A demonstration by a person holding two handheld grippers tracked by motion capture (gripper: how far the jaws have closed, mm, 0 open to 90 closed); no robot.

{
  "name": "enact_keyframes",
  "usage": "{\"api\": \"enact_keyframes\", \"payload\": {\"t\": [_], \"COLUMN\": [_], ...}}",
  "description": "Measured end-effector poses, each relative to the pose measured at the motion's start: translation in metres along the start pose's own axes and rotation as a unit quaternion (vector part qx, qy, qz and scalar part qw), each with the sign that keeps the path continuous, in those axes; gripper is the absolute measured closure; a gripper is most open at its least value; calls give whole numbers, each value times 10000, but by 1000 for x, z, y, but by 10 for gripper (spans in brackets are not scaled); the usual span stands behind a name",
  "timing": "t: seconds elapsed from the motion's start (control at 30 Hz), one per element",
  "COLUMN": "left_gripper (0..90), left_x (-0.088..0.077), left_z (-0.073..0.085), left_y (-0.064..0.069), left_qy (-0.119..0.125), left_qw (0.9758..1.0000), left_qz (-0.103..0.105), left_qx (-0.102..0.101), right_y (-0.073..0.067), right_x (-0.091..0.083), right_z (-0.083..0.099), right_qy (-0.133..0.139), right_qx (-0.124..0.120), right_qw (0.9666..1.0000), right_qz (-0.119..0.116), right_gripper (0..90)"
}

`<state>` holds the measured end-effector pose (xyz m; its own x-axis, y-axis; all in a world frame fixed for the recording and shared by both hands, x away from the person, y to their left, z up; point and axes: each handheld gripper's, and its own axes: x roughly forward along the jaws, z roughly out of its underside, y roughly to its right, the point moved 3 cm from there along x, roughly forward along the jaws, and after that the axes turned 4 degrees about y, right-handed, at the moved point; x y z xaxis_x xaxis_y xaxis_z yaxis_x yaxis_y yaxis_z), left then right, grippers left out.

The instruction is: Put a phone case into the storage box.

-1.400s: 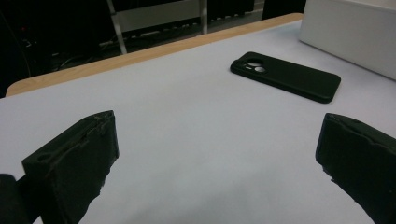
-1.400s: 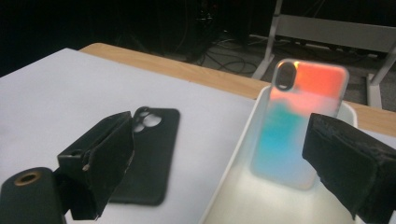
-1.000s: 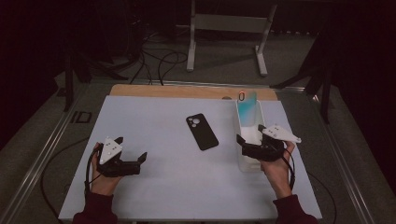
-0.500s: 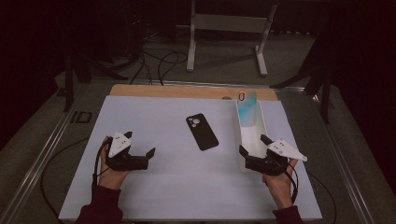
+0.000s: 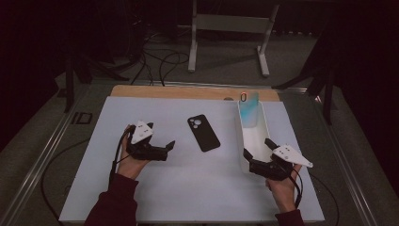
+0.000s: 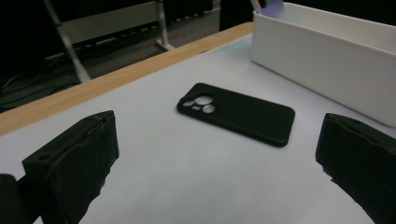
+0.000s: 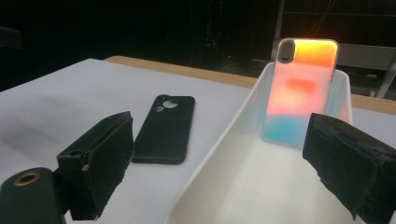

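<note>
A black phone case (image 5: pixel 203 133) lies camera side up on the white table mat (image 5: pixel 155 188). It lies ahead of my left gripper's jaws in the left gripper view (image 6: pixel 236 113). My left gripper (image 5: pixel 165 149) stands open just left of it, not touching. A long white tray (image 5: pixel 258 136) lies at the right. An orange-to-teal phone case (image 5: pixel 248 104) leans upright against its far end, also in the right gripper view (image 7: pixel 301 91). My right gripper (image 5: pixel 256 149) is open at the tray's near end, one jaw on each side of the tray's left wall (image 7: pixel 224 140).
A wooden strip (image 5: pixel 188 92) runs along the mat's far edge. Beyond it, on the dark floor, stand a white stand frame (image 5: pixel 230 28) and loose cables (image 5: pixel 160 61). Metal rails (image 5: pixel 42 155) run along both sides of the table.
My left gripper has moved forward and right, closer to the black case. My right gripper has drawn back toward the person, to the tray's near end. Both stay open.
</note>
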<state>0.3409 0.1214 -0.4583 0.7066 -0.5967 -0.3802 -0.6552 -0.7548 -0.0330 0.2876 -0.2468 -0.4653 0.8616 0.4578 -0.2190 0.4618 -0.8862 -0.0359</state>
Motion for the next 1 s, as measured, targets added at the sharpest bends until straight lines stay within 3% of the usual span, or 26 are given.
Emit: {"api": "enact_keyframes", "payload": {"t": [0.2, 0.53, 0.9, 1.0], "left_gripper": [0, 4, 30, 33], "left_x": [29, 70, 103, 118], "left_z": [-11, -21, -25, -25], "left_y": [15, 34, 42, 45], "left_qy": [-108, -262, -425, -530], "left_qw": [9996, 9983, 9962, 9949], "left_qz": [218, 483, 744, 847], "left_qx": [154, 202, 128, 124], "right_y": [1, 3, 4, 3], "right_x": [-2, -4, -6, -5], "right_z": [-1, 0, -2, -3], "right_qy": [36, 69, 128, 150], "right_qx": [29, 96, 115, 119], "right_qw": [10000, 9999, 9998, 9998], "right_qz": [20, 45, 68, 42], "right_gripper": [86, 86, 86, 87]}}
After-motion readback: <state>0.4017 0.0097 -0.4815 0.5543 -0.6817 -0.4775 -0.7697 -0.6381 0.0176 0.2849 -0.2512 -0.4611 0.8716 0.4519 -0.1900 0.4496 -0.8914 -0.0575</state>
